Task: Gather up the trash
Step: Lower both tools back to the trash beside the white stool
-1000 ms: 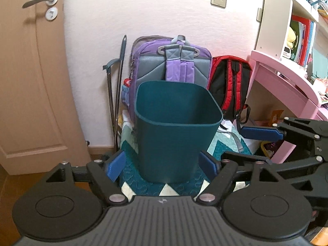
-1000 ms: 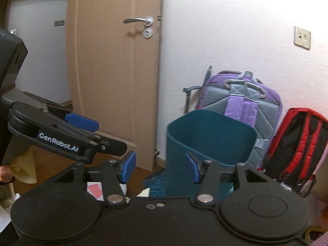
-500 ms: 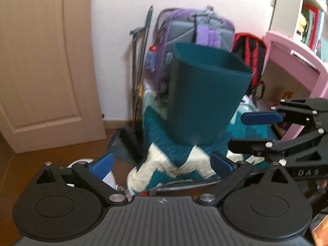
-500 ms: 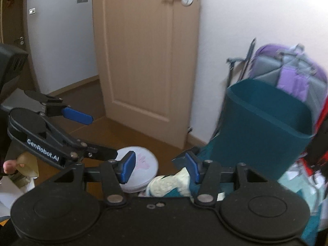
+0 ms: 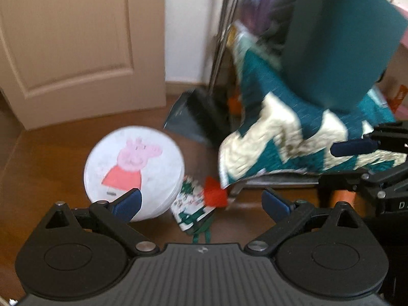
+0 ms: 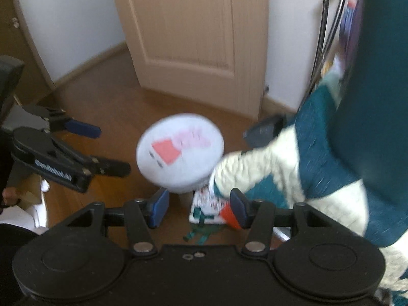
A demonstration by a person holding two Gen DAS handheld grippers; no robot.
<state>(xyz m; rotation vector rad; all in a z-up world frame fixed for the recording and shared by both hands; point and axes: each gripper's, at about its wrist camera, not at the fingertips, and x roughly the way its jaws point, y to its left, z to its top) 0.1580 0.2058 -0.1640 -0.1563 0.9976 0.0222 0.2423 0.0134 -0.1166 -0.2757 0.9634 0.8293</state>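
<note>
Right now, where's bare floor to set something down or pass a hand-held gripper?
Free: wooden floor between the door and the round stool, and the strip behind the stool. Crowded: gift bag, blanket, dustpan and bin packed together to the stool's right.

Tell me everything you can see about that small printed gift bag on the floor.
The gift bag is small and lies flat on the brown wooden floor. It looks like white paper with a blurred green and red print. A red piece sits at its upper corner, and dark green cord handles trail off its near end. It lies beside the round white lid with a pink pig cartoon and at the hanging corner of the teal and cream quilt. Nothing grips it.
</note>
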